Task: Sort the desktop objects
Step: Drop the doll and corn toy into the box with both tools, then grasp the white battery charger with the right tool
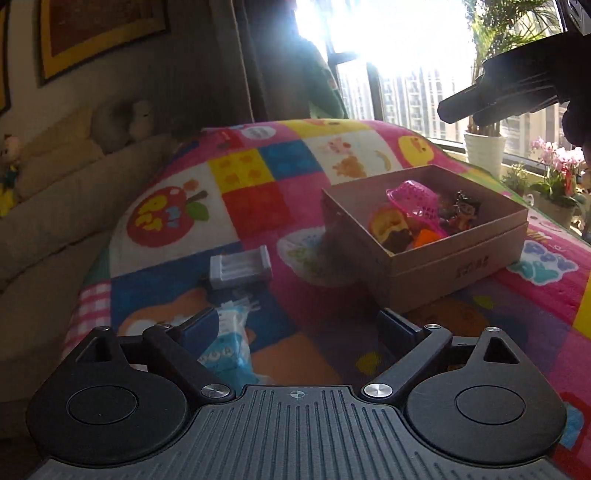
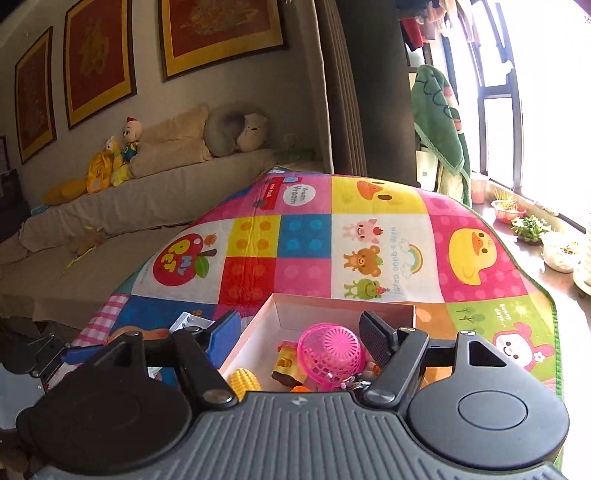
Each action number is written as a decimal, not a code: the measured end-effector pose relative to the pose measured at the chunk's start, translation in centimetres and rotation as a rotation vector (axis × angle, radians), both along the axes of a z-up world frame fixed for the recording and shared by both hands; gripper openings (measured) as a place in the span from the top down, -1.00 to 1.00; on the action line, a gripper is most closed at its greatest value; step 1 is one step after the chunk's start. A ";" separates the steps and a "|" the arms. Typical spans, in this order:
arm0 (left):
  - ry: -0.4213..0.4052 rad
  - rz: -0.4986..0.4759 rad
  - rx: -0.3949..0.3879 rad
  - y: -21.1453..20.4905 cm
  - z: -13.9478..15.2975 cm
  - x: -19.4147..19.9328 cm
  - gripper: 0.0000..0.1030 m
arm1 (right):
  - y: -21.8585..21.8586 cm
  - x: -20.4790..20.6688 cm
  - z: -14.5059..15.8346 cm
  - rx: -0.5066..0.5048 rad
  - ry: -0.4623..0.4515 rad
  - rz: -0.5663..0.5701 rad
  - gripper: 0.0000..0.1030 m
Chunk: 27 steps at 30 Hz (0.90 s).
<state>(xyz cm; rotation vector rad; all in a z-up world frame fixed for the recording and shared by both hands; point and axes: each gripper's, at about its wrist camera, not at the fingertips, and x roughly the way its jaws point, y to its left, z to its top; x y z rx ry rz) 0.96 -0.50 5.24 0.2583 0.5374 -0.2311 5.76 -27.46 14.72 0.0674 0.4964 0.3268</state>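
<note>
Your left hand-held gripper [image 1: 297, 325] stood with its jaws wide apart and nothing between them, hanging over the near part of the patchwork mat [image 1: 258, 206] that covers the counter. Just beyond its left finger lay a blue-and-white packet [image 1: 231, 345], and a little farther in sat a grey battery charger [image 1: 240, 268]; both were still loose on the mat. Your right hand-held gripper [image 2: 299, 334] also stood apart and empty, held above the cardboard box [image 1: 458, 254], which sat toward the right edge of the mat.

Inside the box lay a pink basket [image 2: 330, 350] on its side, a toy corn cob [image 2: 245, 382], a yellow toy [image 2: 290, 363] and a small figure [image 1: 463, 210]. I judged the step in hand to be the next pick with the left. For that, you would have done well to take the packet first, since it lay nearest, closing across its narrow middle rather than its crinkled end, which might slip. The charger looked rigid and better gripped across its short sides.

The mat was soft and slightly rumpled, so a low approach risked snagging it. Beyond the counter's far edge stood a beige sofa [image 2: 155, 192] with stuffed toys, framed pictures [image 2: 218, 33] on the wall, a dark curtain [image 2: 354, 85], and a bright window [image 1: 388, 40] with potted plants on the sill.
</note>
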 end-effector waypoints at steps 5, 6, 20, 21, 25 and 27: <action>0.040 0.146 -0.102 5.5 -0.8 -1.2 -0.94 | 7.3 3.1 -1.3 0.005 0.102 0.128 -0.59; 0.041 0.169 -0.128 6.4 -0.8 -1.3 -0.94 | 9.0 4.2 -1.7 0.016 0.137 0.147 -0.61; 0.040 0.289 -0.251 12.4 -1.6 -2.5 -0.96 | 26.9 19.2 -12.2 -0.135 0.513 -0.035 -0.73; 0.044 0.288 -0.259 12.6 -1.7 -2.4 -0.96 | 27.1 19.3 -12.6 -0.141 0.518 -0.044 -0.75; 0.055 0.271 -0.268 12.3 -1.7 -2.5 -0.97 | 27.2 17.9 -12.0 -0.177 0.458 -0.015 -0.62; 0.059 0.255 -0.272 11.8 -1.7 -2.3 -0.97 | 26.8 16.8 -11.3 -0.199 0.418 0.001 -0.61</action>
